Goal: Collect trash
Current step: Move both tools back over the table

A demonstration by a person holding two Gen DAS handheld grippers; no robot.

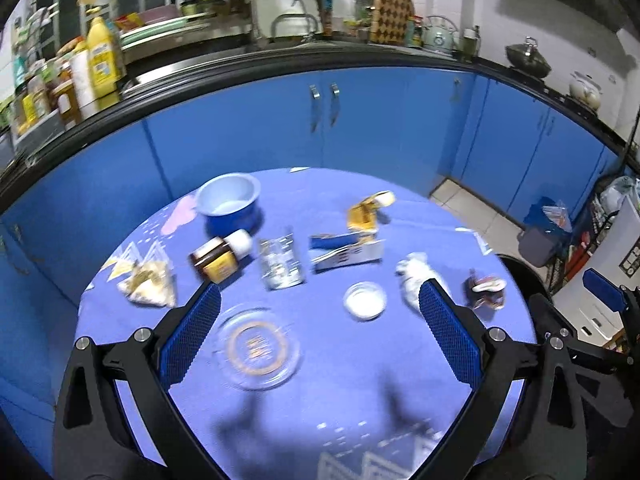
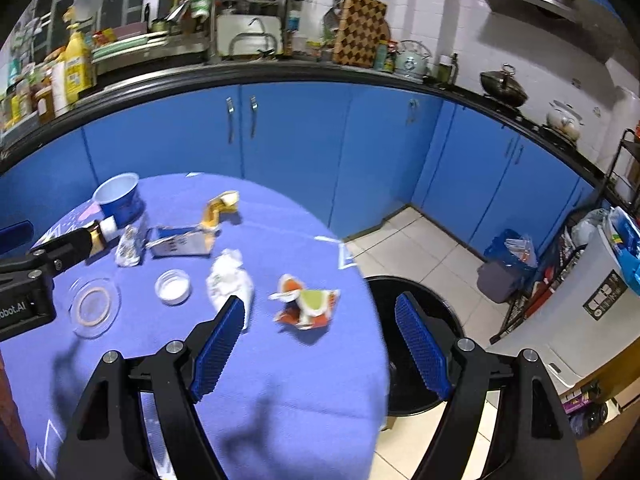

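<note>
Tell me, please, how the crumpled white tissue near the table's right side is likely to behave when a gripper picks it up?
The crumpled white tissue looks soft and creased, so it will probably compress and flop rather than hold shape. It seems light for its bulk, so a pinch should lift it easily. Lying flat on the blue tablecloth, it is unlikely to roll, though loose folds may slip.

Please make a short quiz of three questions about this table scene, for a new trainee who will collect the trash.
1. True or false: the right gripper is shut on the crumpled white tissue.
2. Which item lies nearest the table edge beside the black bin?
A. blue bowl
B. red and green wrapper
C. brown bottle
3. Fill in: the brown bottle lies on its ____.

Key
1. False: its jaws are open and it hovers above the table holding nothing.
2. B
3. side
</note>
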